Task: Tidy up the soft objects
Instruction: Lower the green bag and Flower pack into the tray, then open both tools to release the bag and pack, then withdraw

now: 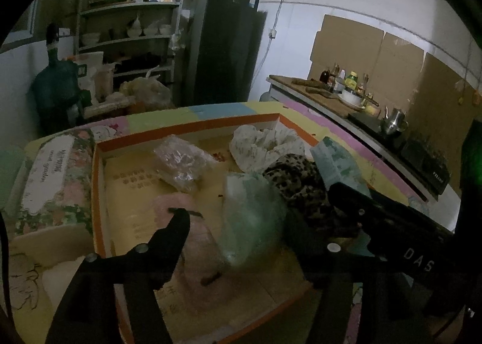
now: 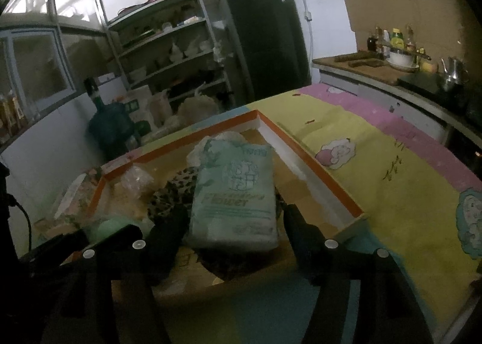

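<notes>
An orange-rimmed shallow cardboard box [image 1: 186, 127] lies on the table and holds soft things: a white patterned cloth [image 1: 265, 142], a clear plastic bag [image 1: 180, 160], a leopard-print cloth [image 1: 298, 178], a pale green bag [image 1: 253, 211] and a pink soft item [image 1: 195, 241]. My left gripper [image 1: 241, 217] is open over the box, its fingers on either side of the green bag. My right gripper [image 2: 232, 217] is shut on a teal tissue pack [image 2: 238, 193], held above the leopard-print cloth [image 2: 171, 193] in the box [image 2: 304, 151]. The pack also shows in the left wrist view [image 1: 334, 163].
A floral tissue box [image 1: 57, 175] lies left of the orange box. The table wears a pastel cartoon cloth [image 2: 391, 169]. Behind stand a shelf with dishes [image 1: 132, 31], a dark fridge [image 1: 226, 49], a green water jug [image 1: 57, 82] and a counter with bottles and a kettle [image 1: 355, 94].
</notes>
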A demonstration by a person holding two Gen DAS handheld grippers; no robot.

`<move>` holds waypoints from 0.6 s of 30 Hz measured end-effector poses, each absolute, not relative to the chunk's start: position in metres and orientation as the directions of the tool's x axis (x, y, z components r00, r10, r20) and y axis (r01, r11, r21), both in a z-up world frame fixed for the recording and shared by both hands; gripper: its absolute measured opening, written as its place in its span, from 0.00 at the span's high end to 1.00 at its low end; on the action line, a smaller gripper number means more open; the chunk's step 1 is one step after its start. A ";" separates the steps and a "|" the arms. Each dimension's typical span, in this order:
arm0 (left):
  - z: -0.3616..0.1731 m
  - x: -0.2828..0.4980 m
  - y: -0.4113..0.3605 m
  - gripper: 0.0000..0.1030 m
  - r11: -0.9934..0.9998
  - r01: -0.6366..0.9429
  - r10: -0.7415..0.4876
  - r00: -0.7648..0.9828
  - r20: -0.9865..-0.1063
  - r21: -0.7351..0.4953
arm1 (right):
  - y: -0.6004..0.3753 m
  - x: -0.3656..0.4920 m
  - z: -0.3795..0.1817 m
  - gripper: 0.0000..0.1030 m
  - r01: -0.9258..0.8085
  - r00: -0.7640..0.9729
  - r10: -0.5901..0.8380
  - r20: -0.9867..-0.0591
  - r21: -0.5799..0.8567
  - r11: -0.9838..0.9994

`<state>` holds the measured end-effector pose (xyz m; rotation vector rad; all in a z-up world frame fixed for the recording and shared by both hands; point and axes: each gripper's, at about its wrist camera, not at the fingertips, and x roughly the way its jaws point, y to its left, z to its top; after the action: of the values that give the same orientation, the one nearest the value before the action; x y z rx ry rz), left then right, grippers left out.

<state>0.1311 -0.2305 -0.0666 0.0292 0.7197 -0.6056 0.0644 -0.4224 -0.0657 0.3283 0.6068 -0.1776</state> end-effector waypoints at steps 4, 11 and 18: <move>-0.059 0.123 -0.224 0.34 0.829 0.531 -0.515 0.605 -0.607 -0.174 | -0.420 0.057 -0.058 0.34 0.261 0.822 -0.077 -0.564 0.253 0.932; -0.046 0.110 -0.213 0.34 0.830 0.530 -0.520 0.628 -0.579 -0.171 | -0.410 0.044 -0.045 0.34 0.251 0.838 -0.084 -0.539 0.245 0.936; -0.035 0.097 -0.197 0.33 0.838 0.520 -0.516 0.653 -0.555 -0.169 | -0.393 0.032 -0.033 0.34 0.236 0.850 -0.085 -0.519 0.232 0.944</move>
<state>0.0975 -0.1969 -0.0351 0.0054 0.6276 -0.5878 0.0323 -0.3933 -0.0334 0.2952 0.5289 -0.1713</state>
